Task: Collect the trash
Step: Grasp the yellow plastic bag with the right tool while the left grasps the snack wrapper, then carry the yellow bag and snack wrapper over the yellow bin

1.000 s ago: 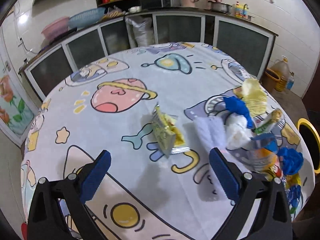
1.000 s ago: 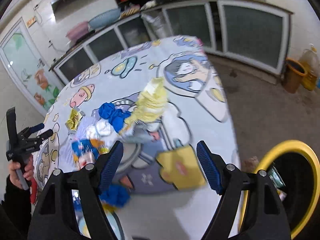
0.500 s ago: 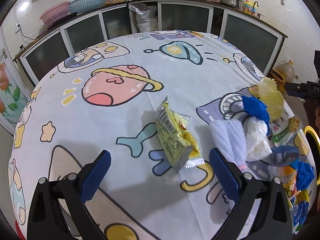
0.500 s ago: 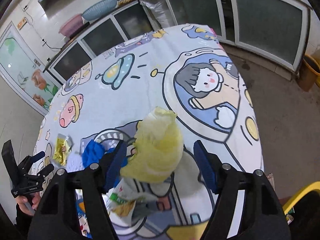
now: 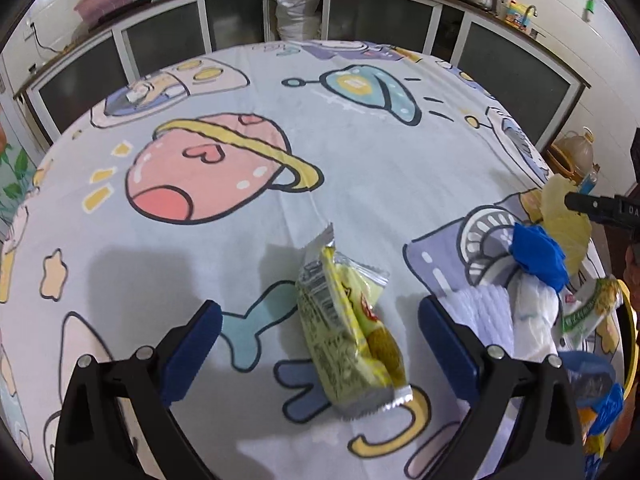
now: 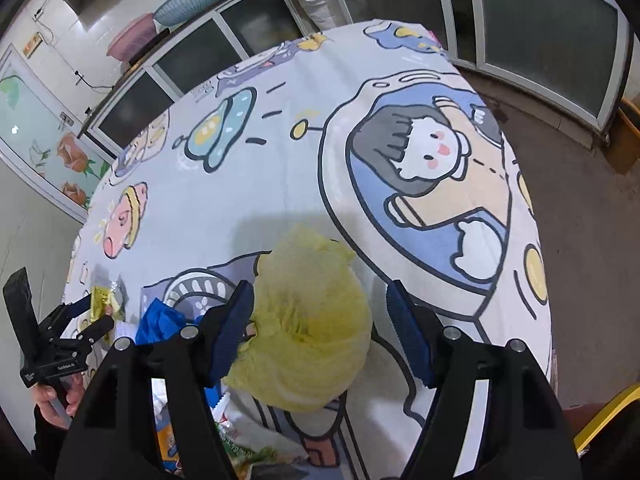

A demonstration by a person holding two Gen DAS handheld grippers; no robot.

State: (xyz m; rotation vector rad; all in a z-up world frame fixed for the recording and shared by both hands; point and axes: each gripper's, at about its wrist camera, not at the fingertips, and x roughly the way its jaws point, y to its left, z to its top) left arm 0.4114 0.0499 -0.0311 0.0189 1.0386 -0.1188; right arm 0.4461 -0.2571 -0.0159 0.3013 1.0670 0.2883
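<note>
A yellow snack wrapper (image 5: 352,336) lies on the cartoon-print tablecloth (image 5: 280,168) between the open jaws of my left gripper (image 5: 320,344); it also shows small in the right wrist view (image 6: 105,300). A crumpled yellow plastic bag (image 6: 308,320) sits between the open jaws of my right gripper (image 6: 320,332), its left side against the left finger; it shows in the left wrist view (image 5: 568,224) too. A blue bag (image 5: 538,254), white crumpled plastic (image 5: 532,316) and a green-and-white packet (image 5: 588,312) lie in a pile at the table's right.
The round table's edge (image 6: 548,280) drops to the floor on the right. A yellow-rimmed bin (image 6: 608,424) stands below the table at lower right. Glass-door cabinets (image 5: 360,12) run along the back wall. More wrappers (image 6: 240,440) lie under my right gripper.
Both grippers have moved forward and lower over the table. The snack wrapper now lies between my left jaws, and the yellow bag fills the space between my right jaws.
</note>
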